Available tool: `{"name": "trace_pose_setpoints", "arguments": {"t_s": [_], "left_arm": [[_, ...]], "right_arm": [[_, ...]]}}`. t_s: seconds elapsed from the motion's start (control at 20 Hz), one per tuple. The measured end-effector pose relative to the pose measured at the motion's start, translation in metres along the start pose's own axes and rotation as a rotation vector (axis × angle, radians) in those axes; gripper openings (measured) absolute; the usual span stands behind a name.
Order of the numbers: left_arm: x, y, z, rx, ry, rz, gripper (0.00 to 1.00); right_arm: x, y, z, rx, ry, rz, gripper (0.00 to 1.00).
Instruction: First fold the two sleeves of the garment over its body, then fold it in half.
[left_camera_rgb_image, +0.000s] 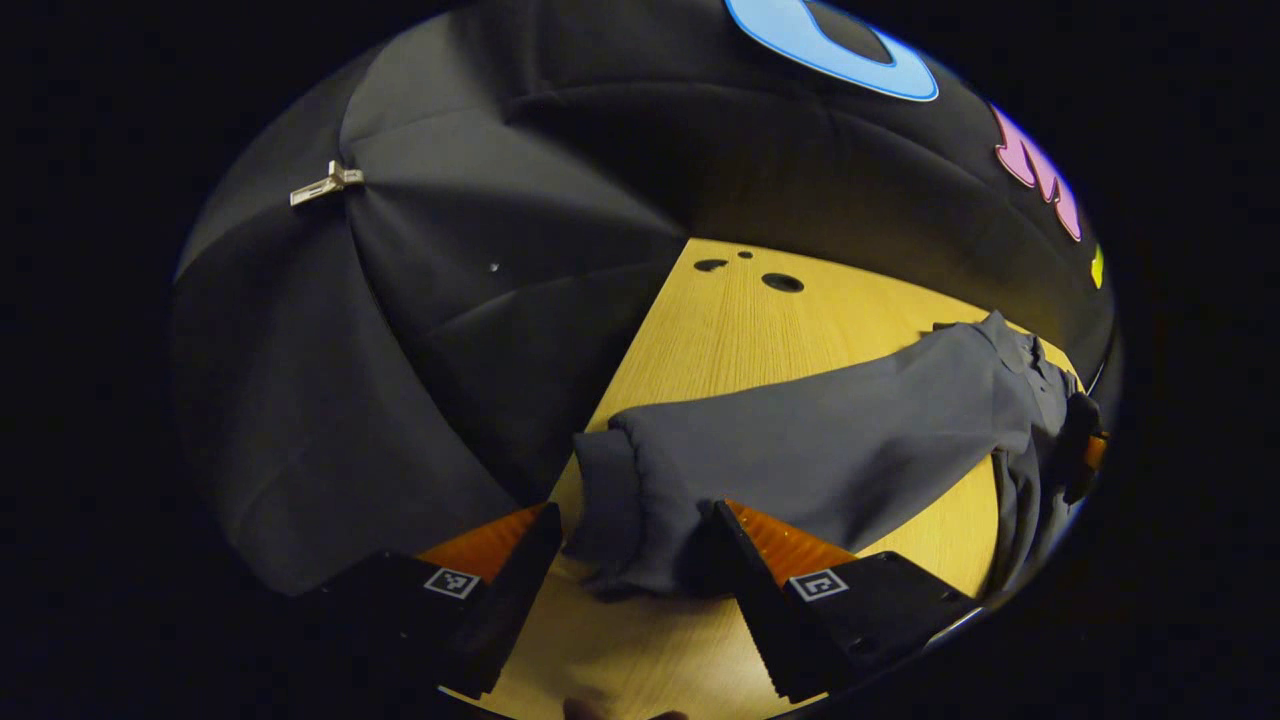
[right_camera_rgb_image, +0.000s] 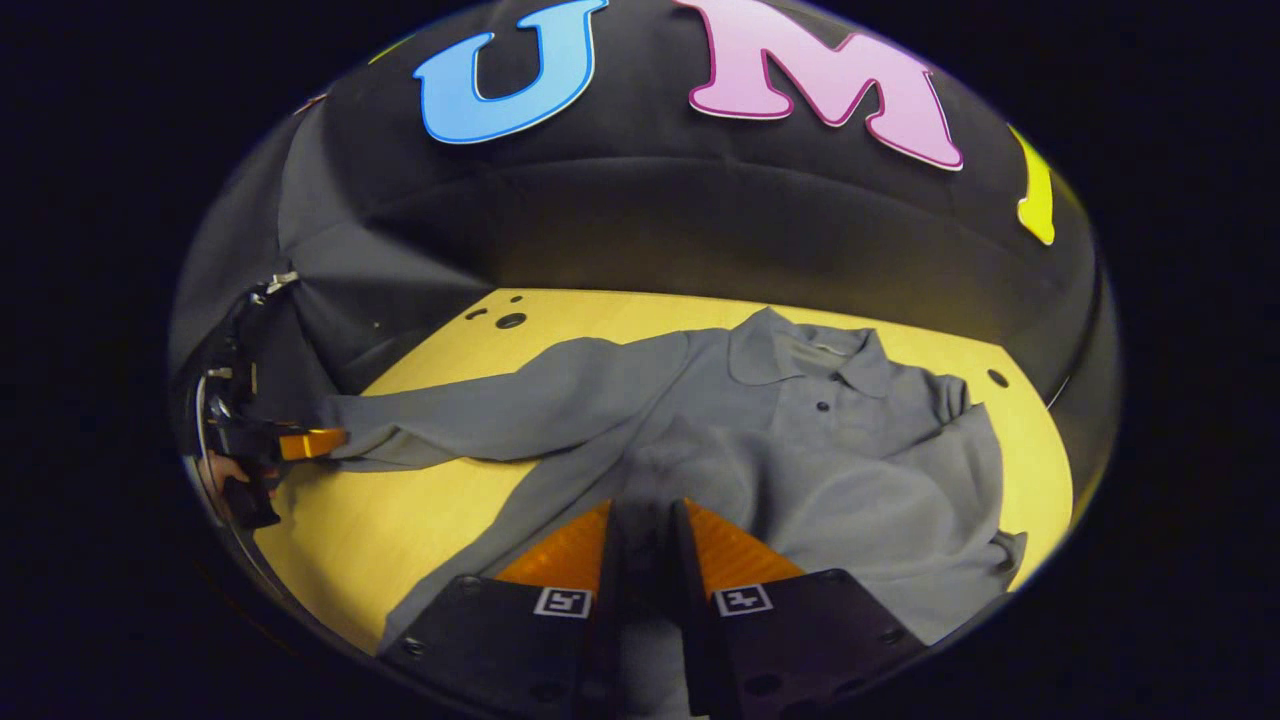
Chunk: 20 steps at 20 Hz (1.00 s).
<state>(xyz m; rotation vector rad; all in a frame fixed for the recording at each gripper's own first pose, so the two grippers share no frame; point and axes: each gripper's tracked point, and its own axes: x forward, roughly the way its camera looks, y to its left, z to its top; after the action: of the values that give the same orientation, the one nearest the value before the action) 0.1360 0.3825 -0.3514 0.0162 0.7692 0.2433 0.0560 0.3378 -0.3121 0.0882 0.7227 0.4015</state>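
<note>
Grey shirt (right_camera_rgb_image: 800, 450) lay flat on the wood table (right_camera_rgb_image: 400, 530), collar (right_camera_rgb_image: 800, 360) toward the booth wall, one sleeve (left_camera_rgb_image: 800, 440) stretched out sideways w/ cuff (left_camera_rgb_image: 610, 500) near the table's edge. Left gripper (left_camera_rgb_image: 640, 540) had its fingers spread apart, cuff lying between them but not pinched. Right gripper (right_camera_rgb_image: 648, 540) sat over the shirt's lower body, fingers nearly together w/ a narrow gap; whether they pinched cloth couldn't be told. The other sleeve (right_camera_rgb_image: 970, 440) lay bunched at the shirt's far side.

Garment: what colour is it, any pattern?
Plain grey garment, no pattern; clearest in the right gripper view.
</note>
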Motion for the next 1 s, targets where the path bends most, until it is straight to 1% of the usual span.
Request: {"name": "trace_pose_setpoints", "arguments": {"t_s": [0.05,0.1,0.15,0.2,0.25,0.3,0.35,0.45,0.5,0.6,0.65,0.7,0.85,0.9,1.0], "left_arm": [[-0.002,0.0,0.002,0.0,-0.009,0.002,0.96],[-0.001,-0.001,-0.001,0.005,0.001,0.0,0.99],[-0.002,0.0,-0.001,0.014,0.002,0.001,0.98],[-0.001,-0.001,-0.002,0.015,0.006,0.001,0.97],[-0.002,-0.001,0.0,0.016,0.002,0.0,0.96],[-0.001,-0.002,-0.002,0.015,0.008,0.002,0.94],[-0.001,-0.005,-0.001,0.018,0.006,-0.009,0.93],[0.0,-0.016,0.001,0.051,0.007,-0.048,0.64],[0.0,-0.021,0.002,0.07,0.01,-0.065,0.49],[0.004,-0.021,0.006,0.081,0.007,-0.047,0.19],[0.003,-0.02,0.009,0.078,0.004,-0.026,0.12],[-0.001,-0.021,0.01,0.076,-0.001,-0.003,0.09],[-0.025,-0.032,0.034,0.071,-0.084,0.025,0.08],[-0.033,-0.036,0.042,0.081,-0.112,0.026,0.08],[-0.055,-0.053,0.056,0.105,-0.163,0.006,0.08]], "right_arm": [[-0.002,0.011,0.001,0.018,-0.002,0.04,0.33],[-0.005,0.022,0.003,0.033,-0.01,0.076,0.47],[-0.01,0.029,0.007,0.044,-0.022,0.106,0.43],[-0.015,0.034,0.01,0.053,-0.033,0.123,0.55],[-0.02,0.034,0.013,0.054,-0.042,0.123,0.53],[-0.025,0.031,0.014,0.052,-0.052,0.115,0.64],[-0.03,0.026,0.014,0.046,-0.059,0.098,0.69],[-0.039,0.009,0.011,0.039,-0.061,0.056,0.73],[-0.043,0.001,0.008,0.042,-0.061,0.033,0.73],[-0.052,-0.015,0.005,0.063,-0.068,-0.005,0.73],[-0.057,-0.024,0.005,0.07,-0.073,-0.024,0.73],[-0.063,-0.031,0.005,0.073,-0.076,-0.038,0.73],[-0.078,-0.054,0.002,0.07,-0.087,-0.076,0.73],[-0.083,-0.061,0.0,0.073,-0.09,-0.085,0.73],[-0.091,-0.075,-0.005,0.08,-0.091,-0.104,0.73]]}}
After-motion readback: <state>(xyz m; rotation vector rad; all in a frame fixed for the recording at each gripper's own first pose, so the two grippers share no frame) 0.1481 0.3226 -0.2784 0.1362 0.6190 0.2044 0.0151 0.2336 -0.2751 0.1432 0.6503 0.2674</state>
